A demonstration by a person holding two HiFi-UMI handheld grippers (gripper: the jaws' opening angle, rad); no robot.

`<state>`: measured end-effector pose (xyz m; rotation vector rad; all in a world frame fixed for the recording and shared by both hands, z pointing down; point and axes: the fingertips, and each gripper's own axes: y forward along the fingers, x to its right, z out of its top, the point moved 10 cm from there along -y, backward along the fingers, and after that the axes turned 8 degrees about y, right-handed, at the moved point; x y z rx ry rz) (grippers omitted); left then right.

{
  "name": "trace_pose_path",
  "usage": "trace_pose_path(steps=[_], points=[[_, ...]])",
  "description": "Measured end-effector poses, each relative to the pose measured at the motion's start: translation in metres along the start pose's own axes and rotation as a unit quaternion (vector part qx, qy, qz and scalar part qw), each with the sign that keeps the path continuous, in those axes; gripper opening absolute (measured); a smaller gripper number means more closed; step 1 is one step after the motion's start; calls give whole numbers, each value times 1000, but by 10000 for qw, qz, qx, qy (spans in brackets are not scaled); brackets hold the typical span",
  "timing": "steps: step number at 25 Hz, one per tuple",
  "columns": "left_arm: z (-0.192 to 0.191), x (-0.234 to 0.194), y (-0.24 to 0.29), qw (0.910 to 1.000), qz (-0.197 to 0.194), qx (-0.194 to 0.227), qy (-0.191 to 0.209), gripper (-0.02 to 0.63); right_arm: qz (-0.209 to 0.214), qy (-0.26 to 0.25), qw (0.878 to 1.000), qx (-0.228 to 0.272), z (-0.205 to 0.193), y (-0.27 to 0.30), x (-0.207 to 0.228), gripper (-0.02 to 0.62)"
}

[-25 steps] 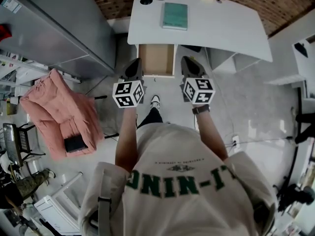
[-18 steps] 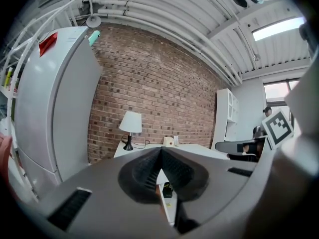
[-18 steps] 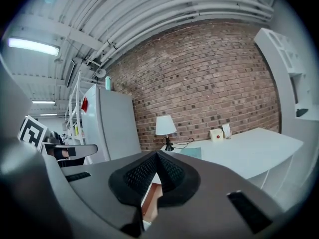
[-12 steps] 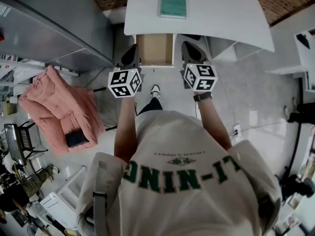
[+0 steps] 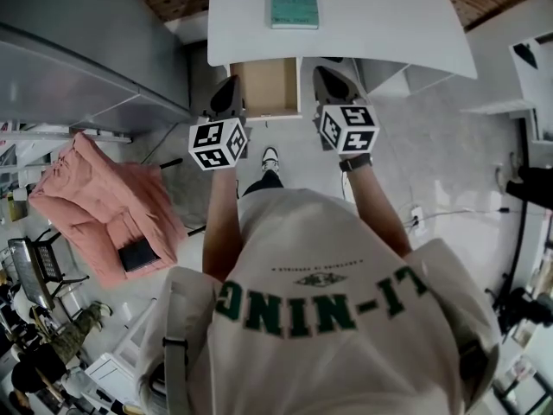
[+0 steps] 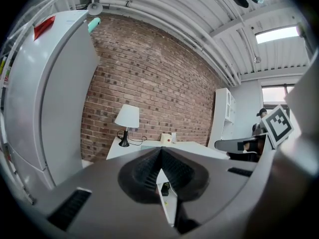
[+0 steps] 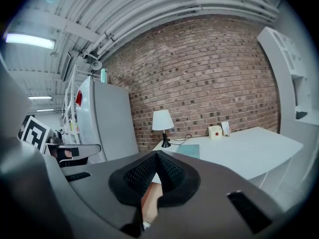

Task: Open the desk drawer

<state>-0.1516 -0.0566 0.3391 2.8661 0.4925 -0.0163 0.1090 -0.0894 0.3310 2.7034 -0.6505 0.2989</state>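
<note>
Open desk drawer (image 5: 270, 86) jutting from table (image 5: 389, 24), long axis toward person; left tongs (image 5: 230, 85), right tongs (image 5: 324, 72) closed, empty.

The pulled-out drawer (image 5: 270, 86) juts from the desk (image 5: 380, 24) into open floor (image 5: 415, 145) beside a fridge (image 5: 86, 24).

We count two grippers (left gripper (image 5: 230, 85), right gripper (image 5: 323, 74)), one desk (image 5: 389, 24), one drawer (image 5: 268, 85), one book (image 5: 294, 3), one lamp (image 6: 127, 117).
</note>
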Motion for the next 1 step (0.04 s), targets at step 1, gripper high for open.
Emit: trace_pose_path(steps=[1], points=[[-2, -3, 3, 10000, -10, -30, -4, 2, -22, 4, 10000, -27, -1, 3, 1, -2]])
